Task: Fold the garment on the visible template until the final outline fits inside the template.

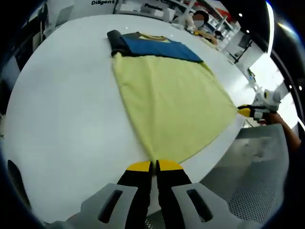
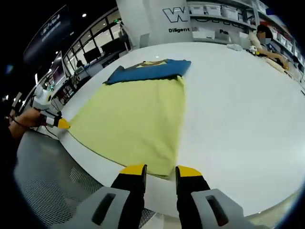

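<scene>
A yellow garment (image 1: 167, 100) with a blue top part (image 1: 155, 46) and a dark sleeve (image 1: 115, 40) lies spread flat on a white round table (image 1: 62, 109). My left gripper (image 1: 153, 166) is shut on its near hem corner at the table's edge. The same gripper (image 2: 61, 124) shows at the left of the right gripper view, held by a hand at the garment's left corner. My right gripper (image 2: 161, 171) stands open, with the other hem corner of the garment (image 2: 133, 119) just ahead of its gap. From the left gripper view, the right gripper (image 1: 248, 112) sits by that corner.
The table edge runs close under both grippers, with grey perforated flooring (image 1: 257, 191) below it. Bare white tabletop (image 2: 238, 105) stretches right of the garment. Shelves and a seated person (image 2: 264, 36) are at the back, beyond the table.
</scene>
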### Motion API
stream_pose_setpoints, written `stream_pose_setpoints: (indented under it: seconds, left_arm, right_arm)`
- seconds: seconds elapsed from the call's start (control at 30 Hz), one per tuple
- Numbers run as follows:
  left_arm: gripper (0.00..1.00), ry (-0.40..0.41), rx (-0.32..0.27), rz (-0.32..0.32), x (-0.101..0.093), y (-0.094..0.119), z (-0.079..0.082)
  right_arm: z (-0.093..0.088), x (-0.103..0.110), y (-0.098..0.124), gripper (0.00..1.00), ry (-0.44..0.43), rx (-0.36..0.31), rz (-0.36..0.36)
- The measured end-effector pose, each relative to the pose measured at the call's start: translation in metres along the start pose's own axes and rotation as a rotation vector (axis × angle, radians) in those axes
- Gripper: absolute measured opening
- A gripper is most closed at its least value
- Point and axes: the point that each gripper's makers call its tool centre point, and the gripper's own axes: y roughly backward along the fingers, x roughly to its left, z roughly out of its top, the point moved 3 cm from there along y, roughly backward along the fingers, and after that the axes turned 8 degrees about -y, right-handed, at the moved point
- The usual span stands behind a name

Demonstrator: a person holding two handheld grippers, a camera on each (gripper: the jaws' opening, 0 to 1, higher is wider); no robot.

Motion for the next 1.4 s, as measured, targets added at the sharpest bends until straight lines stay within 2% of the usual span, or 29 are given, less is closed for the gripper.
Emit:
stream_pose_setpoints:
  seconds: [0.1,0.2,0.33,0.53,0.63,0.83,1.0,1.13,1.3,1.4]
  left_arm:
    - [0.00,0.002,-0.002,-0.001,0.000,0.000,0.000]
    - [0.00,0.019,-0.010,-0.009,0.000,-0.001,0.000]
    - [0.08,0.054,-0.038,-0.029,-0.003,0.000,0.003]
    - [0.00,0.023,-0.019,-0.002,0.000,-0.004,0.004]
    - [0.00,-0.009,0.001,0.006,-0.002,-0.005,0.003]
    - [0.00,-0.016,0.032,0.003,-0.001,-0.003,-0.001]
    - [0.00,-0.020,0.060,-0.005,-0.003,-0.001,-0.008]
    - [0.00,-0.072,0.121,-0.018,-0.007,0.005,-0.018]
    - [0.00,-0.102,0.166,-0.032,-0.010,0.010,-0.030]
    - [0.00,-0.119,0.192,-0.048,-0.013,0.014,-0.037]
  right_arm:
    - [0.001,0.004,-0.003,0.14,-0.051,-0.005,0.032]
    - [0.002,0.004,-0.006,0.12,-0.058,-0.005,0.031]
    - [0.004,0.004,-0.007,0.10,-0.060,-0.009,0.035]
    - [0.004,0.002,-0.007,0.00,-0.062,-0.005,0.024]
    - [0.002,0.002,-0.007,0.00,-0.047,-0.003,0.023]
    - [0.002,0.001,-0.003,0.00,-0.049,0.004,0.023]
    - [-0.005,0.004,0.001,0.00,-0.020,0.059,0.032]
    - [-0.013,0.009,0.006,0.00,0.018,0.117,0.041]
    - [-0.025,0.019,0.012,0.00,0.061,0.190,0.064]
    - [-0.030,0.021,0.014,0.00,0.084,0.203,0.058]
